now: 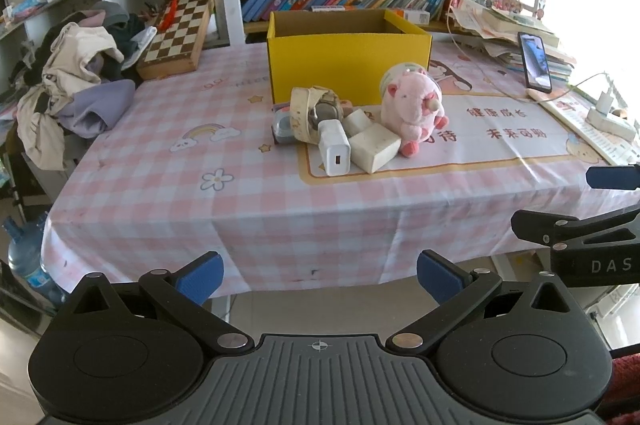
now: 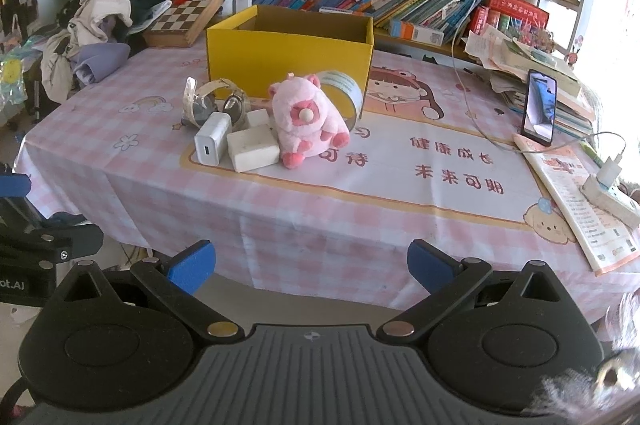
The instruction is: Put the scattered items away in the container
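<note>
An open yellow box [image 1: 348, 65] [image 2: 288, 57] stands mid-table. In front of it lies a cluster: a pink plush pig [image 1: 414, 109] [image 2: 306, 119], a tape roll [image 1: 400, 73] [image 2: 344, 91] behind the pig, white chargers [image 1: 335, 147] [image 2: 212, 141], a white block [image 1: 376, 147] [image 2: 253, 145] and watches [image 1: 316, 111] [image 2: 200, 99]. My left gripper [image 1: 320, 277] is open and empty, off the table's near edge. My right gripper [image 2: 310, 267] is open and empty, also short of the table.
A phone [image 1: 535, 61] [image 2: 540, 111] stands at the right with a power strip [image 2: 608, 199] and a booklet [image 2: 576, 201]. A chessboard [image 1: 178, 33] and a clothes pile [image 1: 80, 77] are at the left. Bookshelves stand behind.
</note>
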